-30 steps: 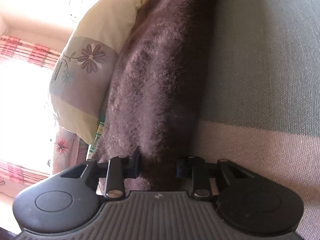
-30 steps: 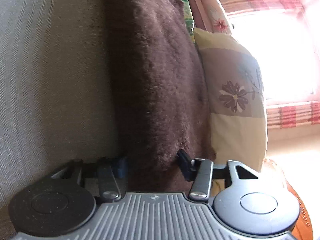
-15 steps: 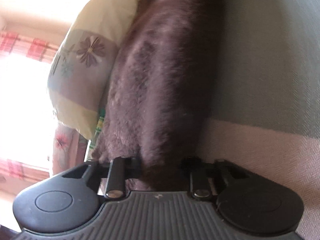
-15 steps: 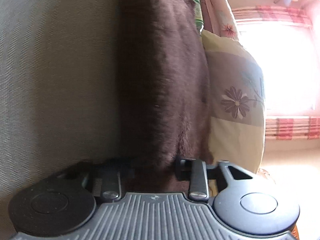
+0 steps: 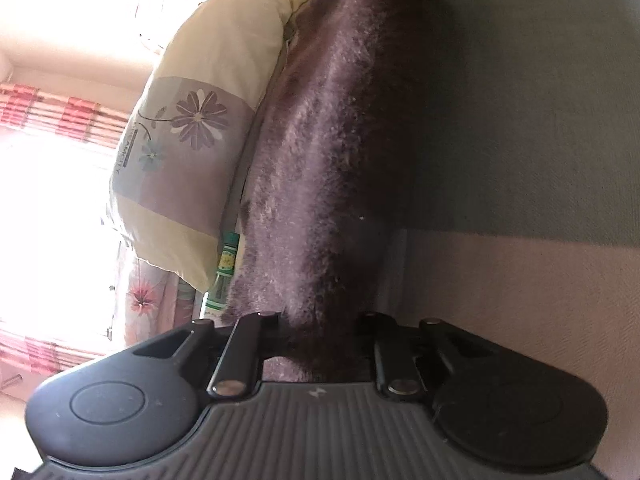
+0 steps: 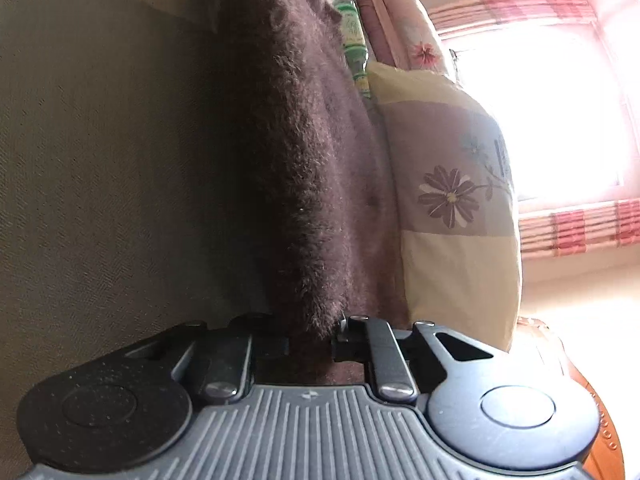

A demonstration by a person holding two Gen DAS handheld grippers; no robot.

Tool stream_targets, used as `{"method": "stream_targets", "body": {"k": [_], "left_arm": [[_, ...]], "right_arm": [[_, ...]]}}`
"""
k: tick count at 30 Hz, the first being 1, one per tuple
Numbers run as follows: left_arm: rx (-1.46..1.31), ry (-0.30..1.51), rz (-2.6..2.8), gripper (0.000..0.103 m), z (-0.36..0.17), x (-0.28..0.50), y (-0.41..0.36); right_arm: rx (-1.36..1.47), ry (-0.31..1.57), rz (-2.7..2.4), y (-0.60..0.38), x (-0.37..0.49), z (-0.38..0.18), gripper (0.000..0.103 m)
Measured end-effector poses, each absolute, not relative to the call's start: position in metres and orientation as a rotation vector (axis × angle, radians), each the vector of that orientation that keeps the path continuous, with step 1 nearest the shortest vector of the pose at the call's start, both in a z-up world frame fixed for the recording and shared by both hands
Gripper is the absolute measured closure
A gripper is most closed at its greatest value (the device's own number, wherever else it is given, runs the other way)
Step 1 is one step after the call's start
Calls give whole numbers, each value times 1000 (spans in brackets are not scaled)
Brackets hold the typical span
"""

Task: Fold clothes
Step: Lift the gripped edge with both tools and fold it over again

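Where one fuzzy brown garment (image 5: 320,168) runs along the grey cushion (image 5: 520,120), the left gripper (image 5: 316,332) and right gripper (image 6: 310,340) have just closed, each pinching an end edge; bare cushion flanks it; one floral pillow (image 6: 452,200), one green bottle (image 6: 354,52) behind.
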State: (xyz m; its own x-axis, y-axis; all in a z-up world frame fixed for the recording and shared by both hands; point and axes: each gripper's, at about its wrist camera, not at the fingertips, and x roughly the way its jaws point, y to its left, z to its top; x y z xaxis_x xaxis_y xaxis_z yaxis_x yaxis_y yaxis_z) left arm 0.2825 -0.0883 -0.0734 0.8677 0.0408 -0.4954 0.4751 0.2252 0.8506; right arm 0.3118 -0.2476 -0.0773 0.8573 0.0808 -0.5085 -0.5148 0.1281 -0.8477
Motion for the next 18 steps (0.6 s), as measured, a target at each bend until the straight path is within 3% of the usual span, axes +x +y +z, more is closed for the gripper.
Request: {"method": "stream_targets", "body": {"k": [18], "left_arm": [[1261,514,-392,88,-42,145,-49]], "right_arm": [[-1288,495,614,-233,152,-28,84]]}}
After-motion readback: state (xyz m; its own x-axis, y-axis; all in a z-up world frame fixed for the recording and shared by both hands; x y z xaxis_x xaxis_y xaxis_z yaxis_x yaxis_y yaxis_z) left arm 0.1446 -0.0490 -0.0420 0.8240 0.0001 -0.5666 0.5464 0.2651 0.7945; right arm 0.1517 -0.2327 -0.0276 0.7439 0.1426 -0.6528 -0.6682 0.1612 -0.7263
